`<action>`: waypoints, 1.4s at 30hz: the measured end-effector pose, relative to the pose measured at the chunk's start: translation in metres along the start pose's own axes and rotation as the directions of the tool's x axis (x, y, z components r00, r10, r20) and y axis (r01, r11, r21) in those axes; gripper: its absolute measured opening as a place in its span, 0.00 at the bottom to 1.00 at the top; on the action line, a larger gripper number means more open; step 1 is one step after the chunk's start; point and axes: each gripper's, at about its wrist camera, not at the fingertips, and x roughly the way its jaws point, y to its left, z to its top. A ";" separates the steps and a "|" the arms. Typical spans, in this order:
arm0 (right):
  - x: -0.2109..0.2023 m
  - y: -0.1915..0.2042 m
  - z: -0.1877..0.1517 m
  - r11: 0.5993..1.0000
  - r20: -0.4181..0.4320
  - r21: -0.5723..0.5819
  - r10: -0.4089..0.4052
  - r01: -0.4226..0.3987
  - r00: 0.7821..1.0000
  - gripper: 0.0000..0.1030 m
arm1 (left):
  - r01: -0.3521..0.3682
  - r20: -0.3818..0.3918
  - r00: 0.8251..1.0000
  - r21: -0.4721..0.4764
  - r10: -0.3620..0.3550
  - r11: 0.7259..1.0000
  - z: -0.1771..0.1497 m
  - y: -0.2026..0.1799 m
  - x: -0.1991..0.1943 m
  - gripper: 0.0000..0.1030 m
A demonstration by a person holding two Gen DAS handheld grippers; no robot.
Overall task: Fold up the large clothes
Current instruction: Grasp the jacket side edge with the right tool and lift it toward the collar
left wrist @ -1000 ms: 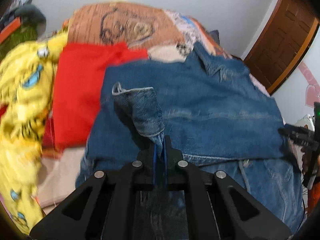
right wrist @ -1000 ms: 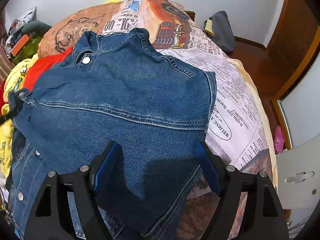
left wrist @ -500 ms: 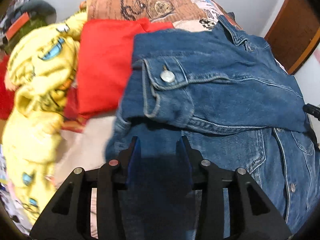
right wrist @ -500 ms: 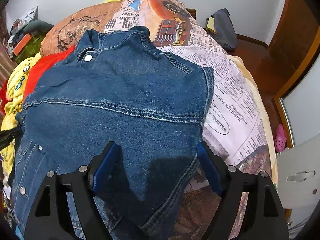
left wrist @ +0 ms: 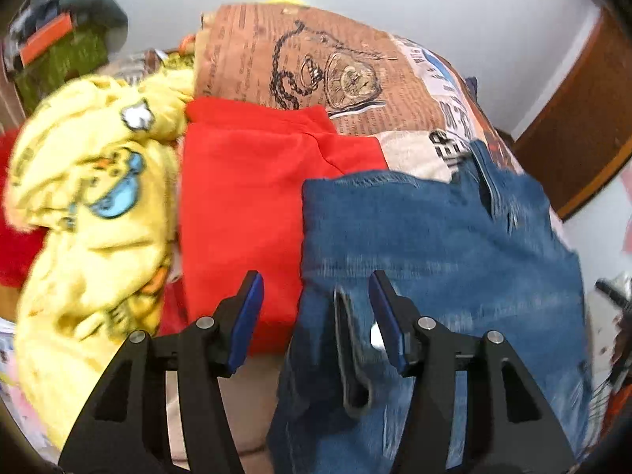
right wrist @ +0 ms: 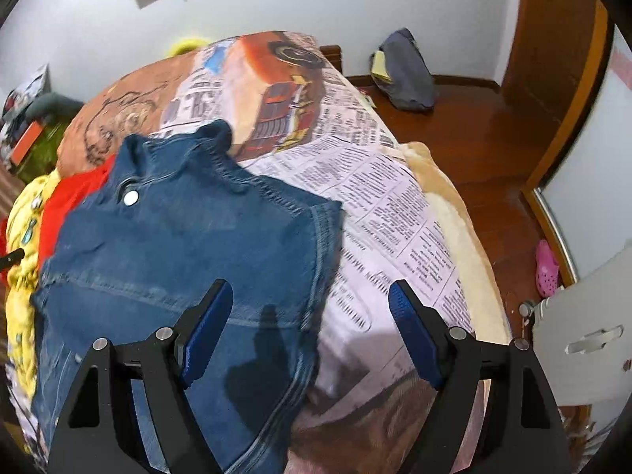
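A blue denim jacket (left wrist: 434, 245) lies on the bed, sleeves folded in, collar toward the far end. In the right wrist view the denim jacket (right wrist: 177, 252) fills the left half, its metal button (right wrist: 130, 197) near the collar. My left gripper (left wrist: 316, 312) hovers over the jacket's left edge, its jaws opening; a cuff strap lies below them but the pads press on nothing. My right gripper (right wrist: 310, 324) is open above the jacket's right edge, nothing between its fingers.
A folded red garment (left wrist: 245, 197) and a yellow cartoon-print garment (left wrist: 91, 229) lie left of the jacket. The bed has a newspaper-print cover (right wrist: 387, 205). Wooden floor, a dark bag (right wrist: 407, 75) and a pink shoe (right wrist: 547, 272) are to the right.
My left gripper let go of the denim cuff, opened and drew off toward the jacket's left edge. My right gripper shifted right; it stayed open.
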 end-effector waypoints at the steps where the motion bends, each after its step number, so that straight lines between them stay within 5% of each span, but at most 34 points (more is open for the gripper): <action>1: 0.006 -0.003 0.002 1.000 -0.009 0.012 0.008 -0.008 1.000 0.76 | 0.019 -0.013 1.000 -0.020 -0.020 1.000 0.006 0.003 0.010 0.53; 7: 0.042 -0.014 0.005 0.996 -0.056 0.075 0.056 -0.051 0.997 0.76 | 0.114 -0.084 0.989 -0.133 -0.125 0.985 0.025 0.015 0.066 0.53; 12: 0.052 -0.011 0.009 0.995 -0.039 0.070 0.079 -0.076 0.996 0.75 | 0.119 -0.110 0.984 -0.168 -0.138 0.979 0.035 0.020 0.100 0.53; 17: 0.062 -0.002 0.017 0.996 -0.034 0.021 0.088 -0.087 0.996 0.47 | 0.124 -0.078 0.987 -0.167 -0.139 0.978 0.040 0.017 0.113 0.49; 18: 0.065 0.000 0.019 0.996 -0.035 0.012 0.085 -0.085 0.996 0.43 | 0.132 -0.077 0.986 -0.166 -0.146 0.977 0.040 0.014 0.114 0.43; 20: 0.070 0.003 0.022 0.998 -0.032 0.000 0.060 -0.060 0.998 0.19 | 0.112 -0.084 0.989 -0.158 -0.126 0.981 0.041 0.010 0.115 0.19; 23: 0.070 0.001 0.028 0.996 -0.029 0.026 0.090 -0.090 0.995 0.16 | 0.033 -0.060 0.997 -0.083 -0.038 0.996 0.041 -0.003 0.104 0.06; 32: 0.020 0.034 0.082 0.989 0.110 -0.103 0.122 -0.110 0.986 0.13 | -0.092 0.154 0.985 0.105 0.076 0.990 0.050 -0.056 0.003 0.05; 37: 0.009 0.065 0.118 0.980 0.172 -0.177 0.127 -0.096 0.977 0.13 | -0.134 0.247 0.963 0.103 0.105 0.986 0.064 -0.062 -0.039 0.05; 42: 0.024 0.085 0.142 0.973 0.183 -0.213 0.124 -0.083 0.975 0.13 | -0.212 0.248 0.950 0.071 0.189 0.975 0.074 -0.045 -0.028 0.03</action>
